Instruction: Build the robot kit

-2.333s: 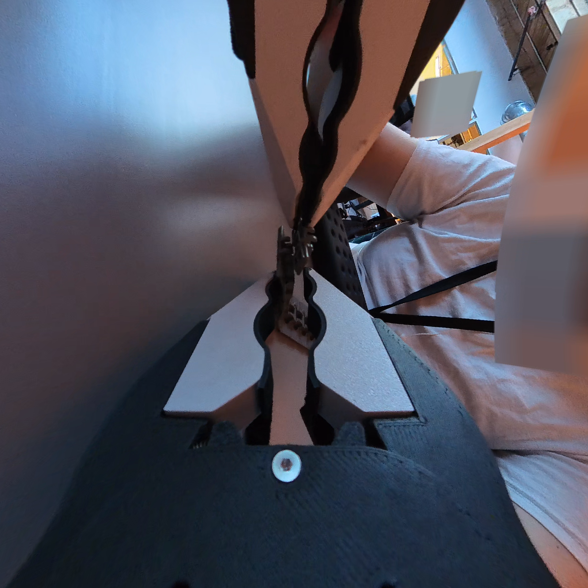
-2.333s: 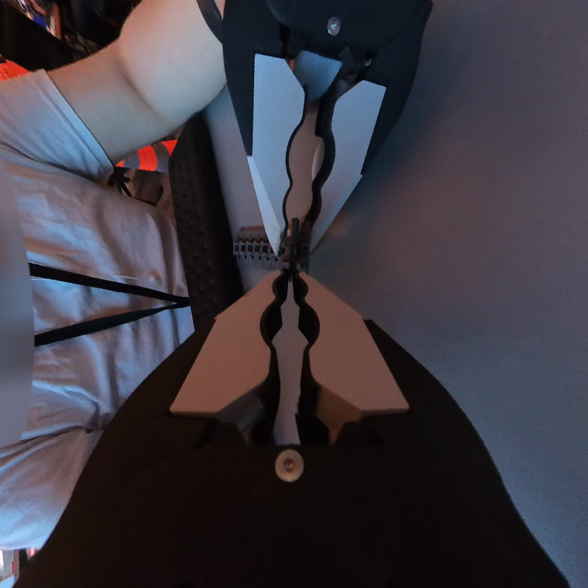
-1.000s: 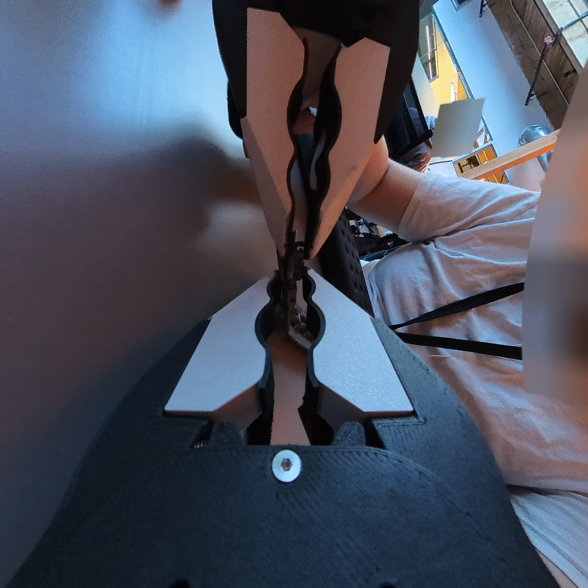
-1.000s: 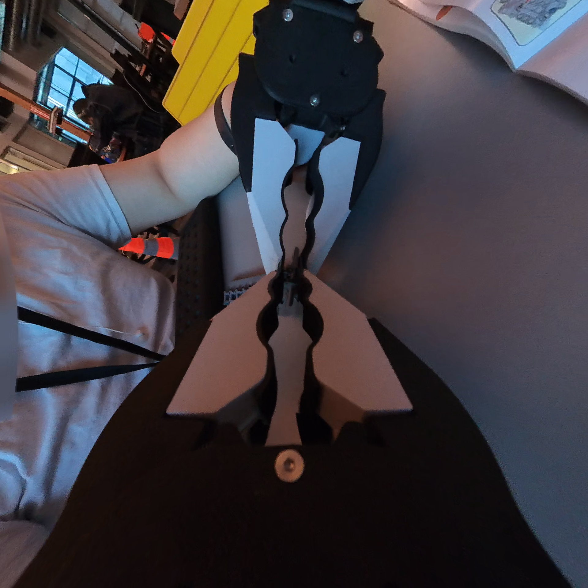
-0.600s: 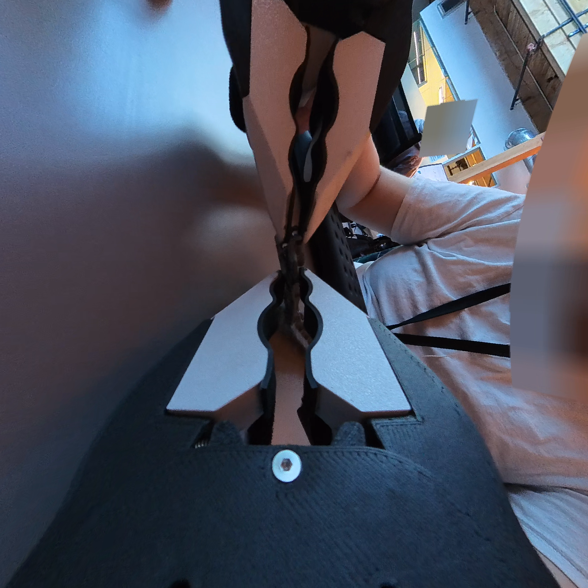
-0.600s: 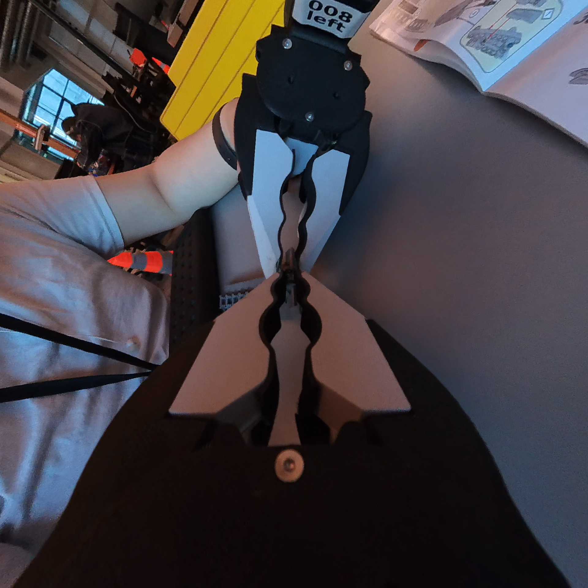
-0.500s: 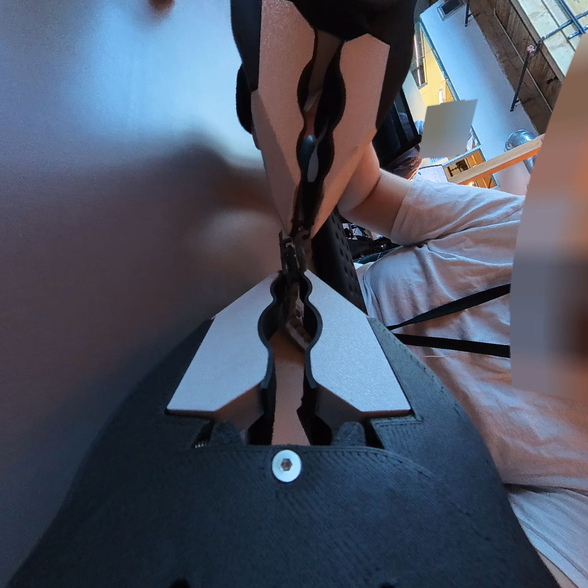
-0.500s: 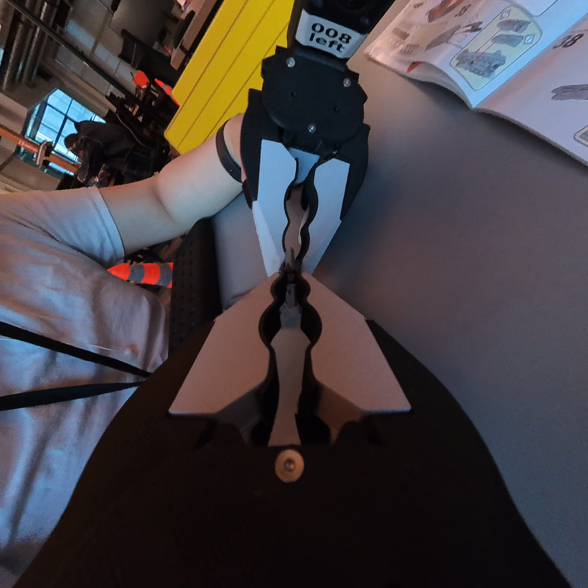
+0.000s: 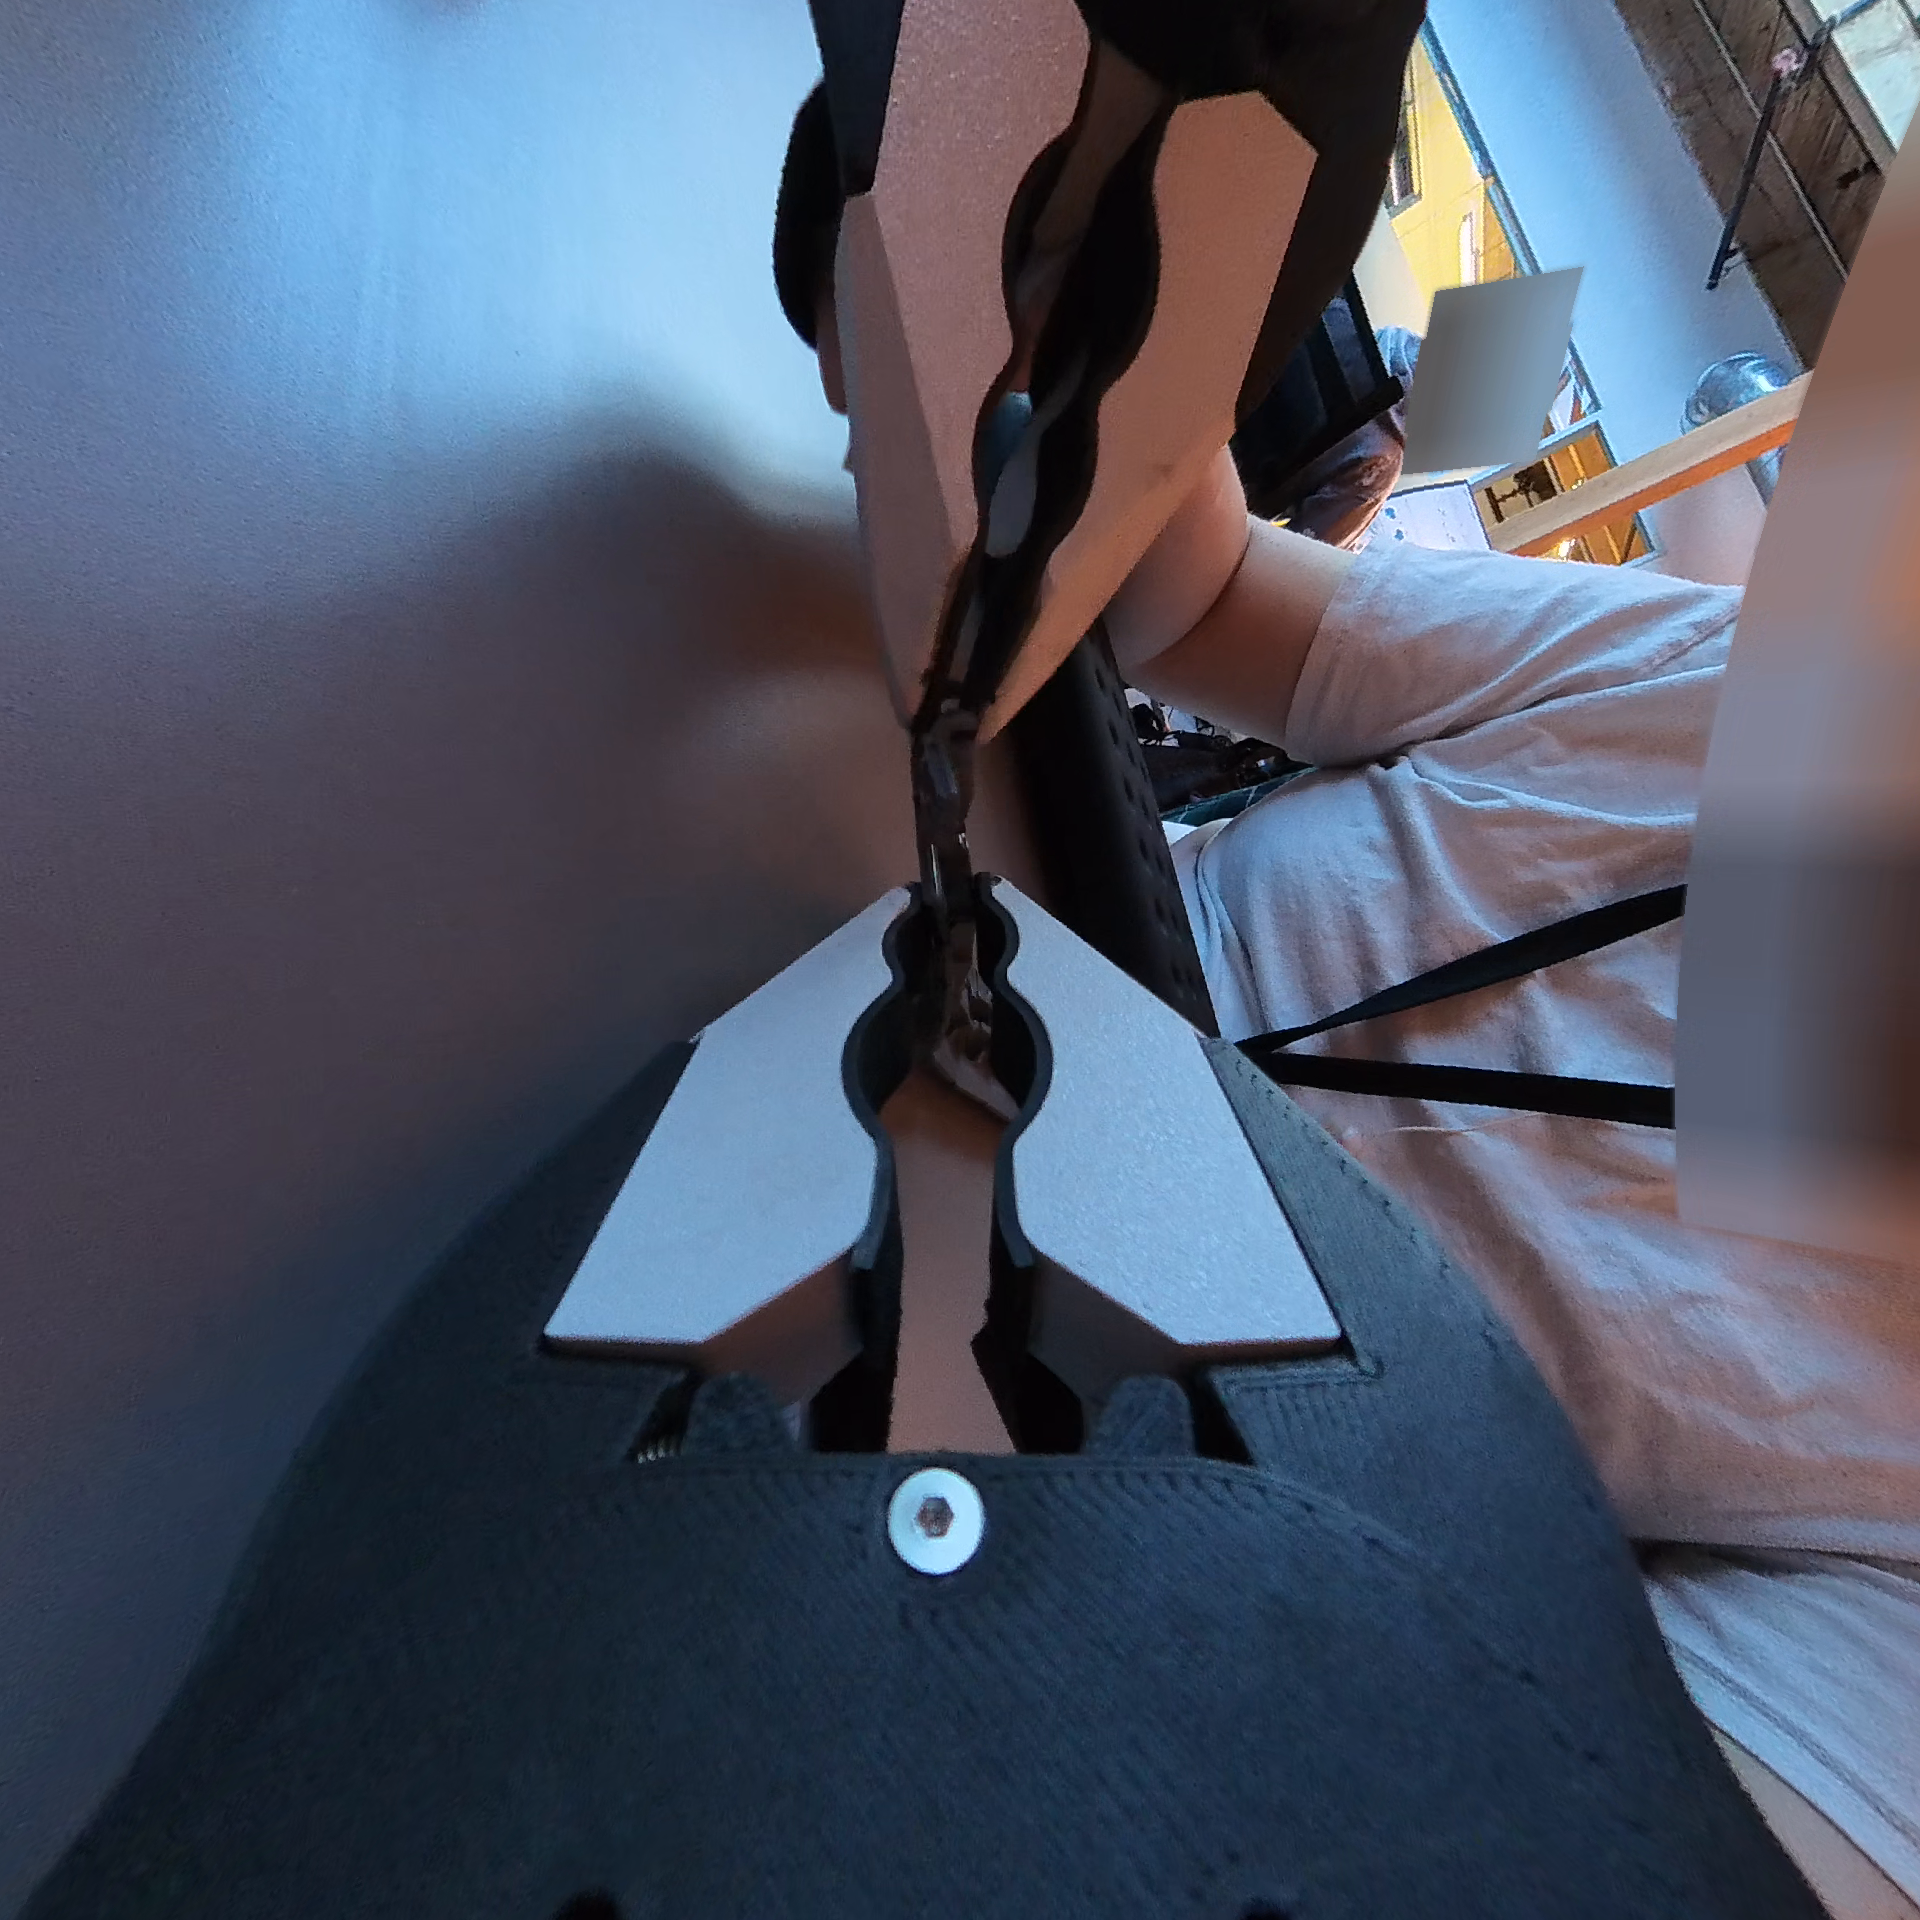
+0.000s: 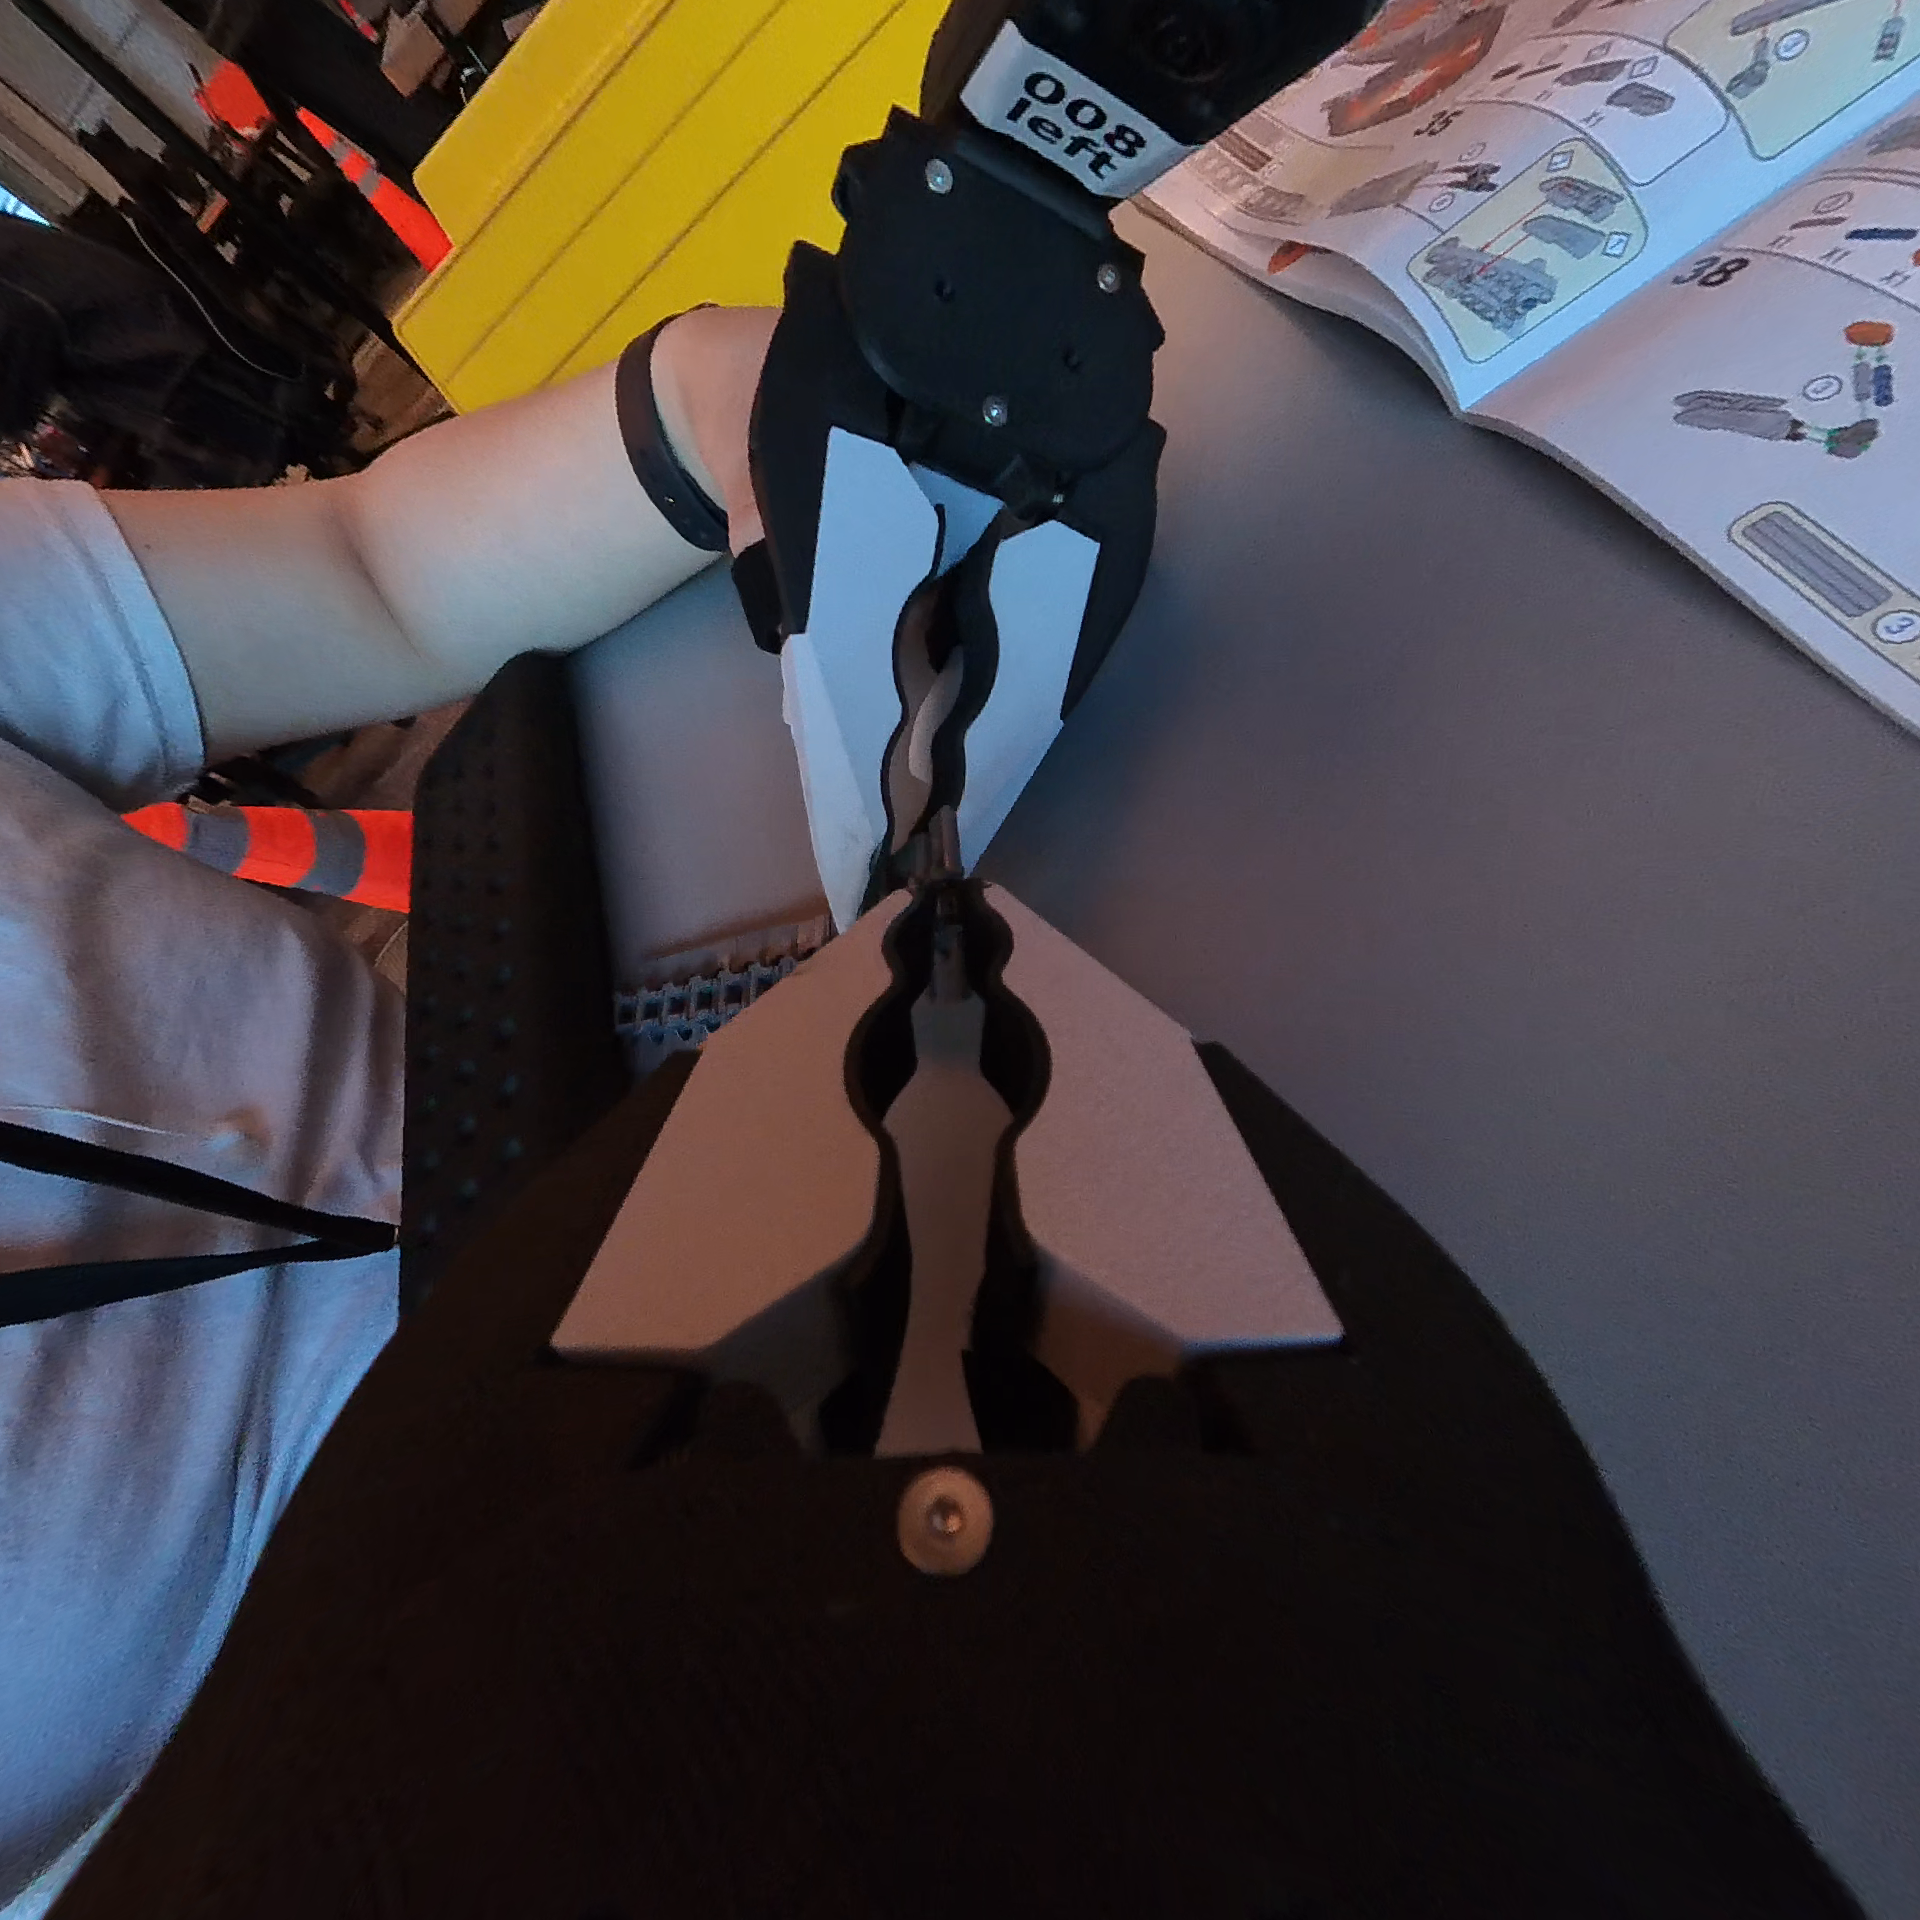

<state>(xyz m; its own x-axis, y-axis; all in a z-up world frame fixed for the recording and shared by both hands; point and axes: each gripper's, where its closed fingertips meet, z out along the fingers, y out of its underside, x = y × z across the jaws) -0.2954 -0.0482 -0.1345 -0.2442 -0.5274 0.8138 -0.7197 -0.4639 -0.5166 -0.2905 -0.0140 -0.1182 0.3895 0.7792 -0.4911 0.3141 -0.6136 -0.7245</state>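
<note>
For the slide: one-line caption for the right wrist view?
Right tool and left tool meet tip to tip, both shut on a small dark part above a grey table.

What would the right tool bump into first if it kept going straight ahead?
Probably the left tool. Its tips sit right in front of the right tool, nearly touching, with a small dark piece pinched between them. The exact gap is hard to judge.

I see a grey bench (image 10: 1507, 935), an open instruction booklet (image 10: 1662, 260) lying at its far right, a yellow bin (image 10: 623, 187) beyond, orange-and-grey striped cones (image 10: 281, 842) behind, and a grey studded strip (image 10: 707, 997) on the bench.
</note>
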